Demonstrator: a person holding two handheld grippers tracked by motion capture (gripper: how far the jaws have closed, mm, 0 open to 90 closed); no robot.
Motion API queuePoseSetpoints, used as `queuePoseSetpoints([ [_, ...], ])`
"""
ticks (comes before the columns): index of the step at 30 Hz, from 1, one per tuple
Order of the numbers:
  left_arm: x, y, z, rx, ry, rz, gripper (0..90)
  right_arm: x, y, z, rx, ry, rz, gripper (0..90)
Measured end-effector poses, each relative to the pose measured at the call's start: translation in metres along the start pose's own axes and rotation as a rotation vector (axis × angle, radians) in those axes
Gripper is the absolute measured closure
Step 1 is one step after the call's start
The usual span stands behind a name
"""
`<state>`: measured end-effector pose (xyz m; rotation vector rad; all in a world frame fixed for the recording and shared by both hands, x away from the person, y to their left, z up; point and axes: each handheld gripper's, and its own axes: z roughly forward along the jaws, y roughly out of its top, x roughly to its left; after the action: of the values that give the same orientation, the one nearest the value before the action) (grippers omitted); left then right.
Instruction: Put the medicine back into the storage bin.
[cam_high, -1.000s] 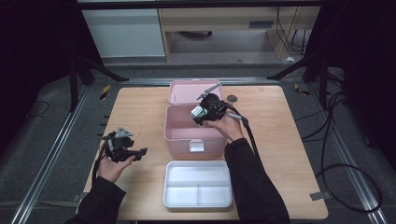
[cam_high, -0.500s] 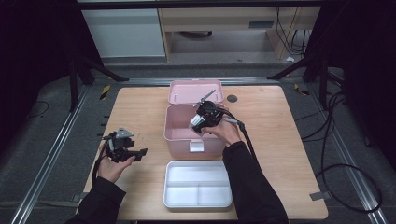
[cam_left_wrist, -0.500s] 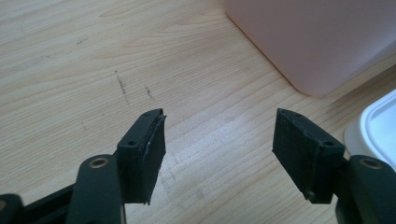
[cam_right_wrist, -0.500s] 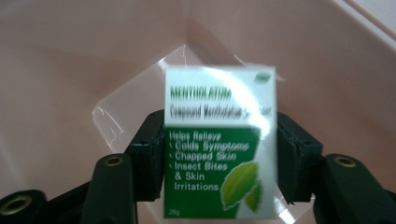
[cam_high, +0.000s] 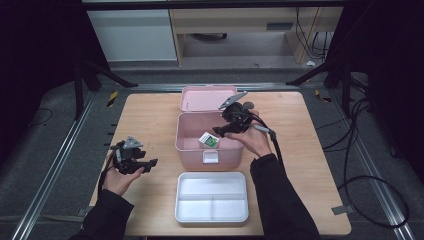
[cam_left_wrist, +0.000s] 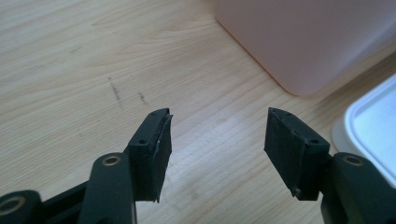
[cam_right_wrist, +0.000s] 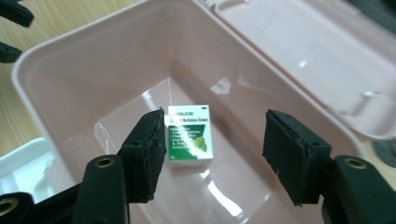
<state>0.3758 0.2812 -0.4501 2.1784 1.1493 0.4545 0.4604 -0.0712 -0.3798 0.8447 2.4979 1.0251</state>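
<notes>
A small green and white carton (cam_right_wrist: 189, 140) (cam_high: 209, 140) lies on the floor of the open pink box (cam_high: 192, 150) (cam_right_wrist: 84, 60), free of any grip. My right gripper (cam_right_wrist: 215, 126) (cam_high: 222, 131) hangs over the box's right side; its jaws have just been opening, and the carton sits beyond them, near the left jaw, untouched. My left gripper (cam_left_wrist: 218, 116) (cam_high: 148, 165) hovers low over the wooden table (cam_high: 150, 115) left of the box. Its jaws have just been closing a little, stand apart and have nothing between them.
The pink box's lid (cam_high: 207, 97) lies folded back behind it. A white divided tray (cam_high: 212, 196) (cam_left_wrist: 373, 121) sits on the table in front of the box. Cables (cam_high: 360, 165) trail off the table's right side onto the dark floor.
The right gripper has let go of the carton, which now lies in the pink box, and has drawn back up and to the right. The left hand has stayed put.
</notes>
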Motion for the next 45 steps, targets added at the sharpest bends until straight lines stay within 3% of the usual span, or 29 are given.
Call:
queuePoseSetpoints([
  [6, -0.007, 0.004, -0.004, -0.011, -0.038, 0.052, 41.1, -0.002, -0.014, -0.038, -0.059, -0.007, 0.001, 37.7],
  [12, -0.015, 0.008, -0.005, -0.008, -0.081, 0.097, 42.8, -0.002, -0.039, -0.067, -0.065, -0.036, -0.006, 38.6],
  [17, -0.022, 0.01, -0.005, 0.0, -0.11, 0.129, 42.6, -0.003, -0.066, -0.081, -0.037, -0.053, 0.0, 37.6],
  [24, -0.034, 0.012, -0.002, 0.024, -0.158, 0.187, 43.9, -0.003, -0.106, -0.083, -0.006, -0.046, 0.003, 38.9],
  [30, -0.047, 0.014, -0.001, 0.048, -0.202, 0.251, 45.2, 0.006, -0.127, -0.074, 0.049, -0.035, -0.065, 38.8],
  [33, -0.052, 0.014, 0.002, 0.069, -0.24, 0.276, 46.2, 0.01, -0.132, -0.07, 0.076, -0.033, -0.08, 38.5],
  [45, -0.077, 0.014, 0.008, 0.12, -0.327, 0.407, 52.2, 0.033, -0.14, -0.057, 0.126, 0.063, -0.137, 43.7],
])
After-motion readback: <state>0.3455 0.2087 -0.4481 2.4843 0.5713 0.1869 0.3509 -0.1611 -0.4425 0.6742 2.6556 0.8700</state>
